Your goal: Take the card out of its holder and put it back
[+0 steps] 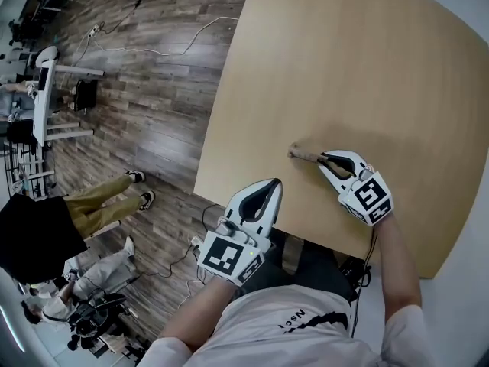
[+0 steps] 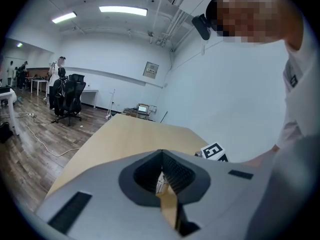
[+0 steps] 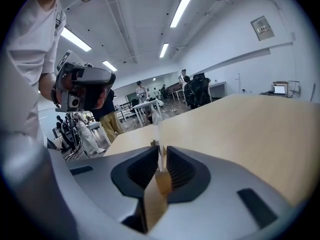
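A thin clear card holder [image 1: 304, 156] stands on edge on the light wooden table [image 1: 344, 67], near its front edge. My right gripper [image 1: 322, 157] is shut on the holder's near end. In the right gripper view the clear sheet [image 3: 158, 143] rises between the ribbed pads [image 3: 177, 168]. I cannot tell the card apart from the holder. My left gripper [image 1: 275, 183] hovers at the table's front edge, left of the holder and apart from it. Its jaws are shut with nothing held, and in the left gripper view [image 2: 162, 154] the tips meet.
The table's left edge [image 1: 218, 113] drops to a wood-pattern floor with cables [image 1: 153, 50]. A person in tan trousers [image 1: 99, 197] stands at the left, near desks and chairs [image 1: 46, 98]. Bare tabletop extends beyond and to the right of the holder.
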The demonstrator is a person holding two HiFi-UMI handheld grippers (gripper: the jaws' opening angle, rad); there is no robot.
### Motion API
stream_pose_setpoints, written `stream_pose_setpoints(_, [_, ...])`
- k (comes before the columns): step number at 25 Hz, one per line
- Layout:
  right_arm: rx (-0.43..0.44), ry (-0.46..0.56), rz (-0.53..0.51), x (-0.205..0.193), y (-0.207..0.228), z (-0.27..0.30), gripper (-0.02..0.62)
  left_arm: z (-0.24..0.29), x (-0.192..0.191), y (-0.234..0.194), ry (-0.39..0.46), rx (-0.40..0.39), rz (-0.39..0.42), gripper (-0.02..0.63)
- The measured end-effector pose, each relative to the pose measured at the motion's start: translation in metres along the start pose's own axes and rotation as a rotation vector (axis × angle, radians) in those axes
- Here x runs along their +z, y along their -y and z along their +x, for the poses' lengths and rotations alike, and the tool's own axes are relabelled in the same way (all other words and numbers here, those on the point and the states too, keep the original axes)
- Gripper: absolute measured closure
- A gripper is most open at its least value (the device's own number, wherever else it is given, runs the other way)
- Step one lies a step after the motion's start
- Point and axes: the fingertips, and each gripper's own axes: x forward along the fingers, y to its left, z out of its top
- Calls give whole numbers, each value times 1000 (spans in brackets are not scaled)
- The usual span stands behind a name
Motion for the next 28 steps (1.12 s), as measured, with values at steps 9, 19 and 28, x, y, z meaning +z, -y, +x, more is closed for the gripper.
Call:
stream_pose_setpoints(9, [59,20,-64,9,-6,-1,569,-8,-6,-7,-1,43,-6,594])
stream_pose_setpoints(19, [40,113,-114,55,-4,-22,570,-10,1,0,26,49,7,594])
stream_pose_setpoints(28, [4,195,-91,110,-20,-52,571,-22,20,9,92,25,22,594])
